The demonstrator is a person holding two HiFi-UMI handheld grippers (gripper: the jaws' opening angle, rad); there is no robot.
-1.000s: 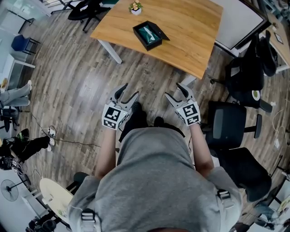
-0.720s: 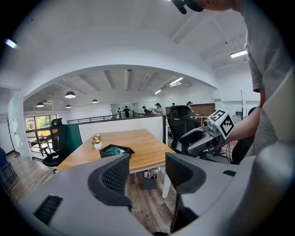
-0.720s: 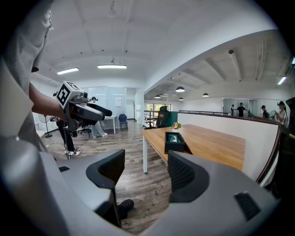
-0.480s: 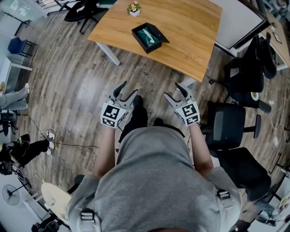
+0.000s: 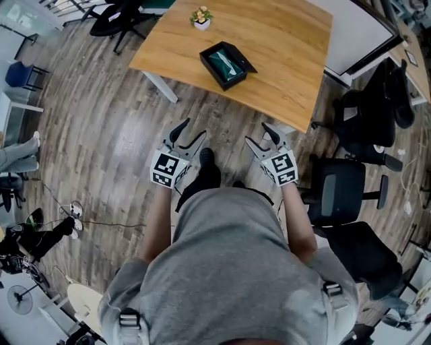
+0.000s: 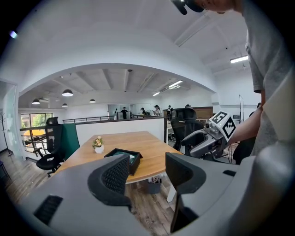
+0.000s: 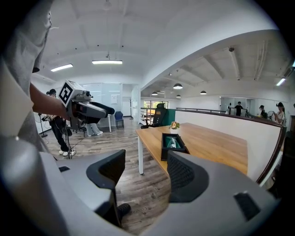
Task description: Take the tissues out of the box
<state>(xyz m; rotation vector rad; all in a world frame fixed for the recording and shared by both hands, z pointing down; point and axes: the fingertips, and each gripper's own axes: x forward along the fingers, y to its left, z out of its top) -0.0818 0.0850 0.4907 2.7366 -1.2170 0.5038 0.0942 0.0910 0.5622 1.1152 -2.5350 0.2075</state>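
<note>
A black tissue box with a teal top and a white tissue showing lies on the wooden table. The box also shows in the left gripper view and the right gripper view. My left gripper and right gripper hang open and empty over the floor, well short of the table. Each gripper's own view shows open jaws with nothing between them.
A small potted plant stands at the table's far side. Black office chairs stand to the right, close to the table's edge, with more chairs at the back left. Wood floor spreads to the left.
The person has stepped a little toward the table: the table and box sit slightly lower in the head view. Both grippers keep their pose and stay open.
</note>
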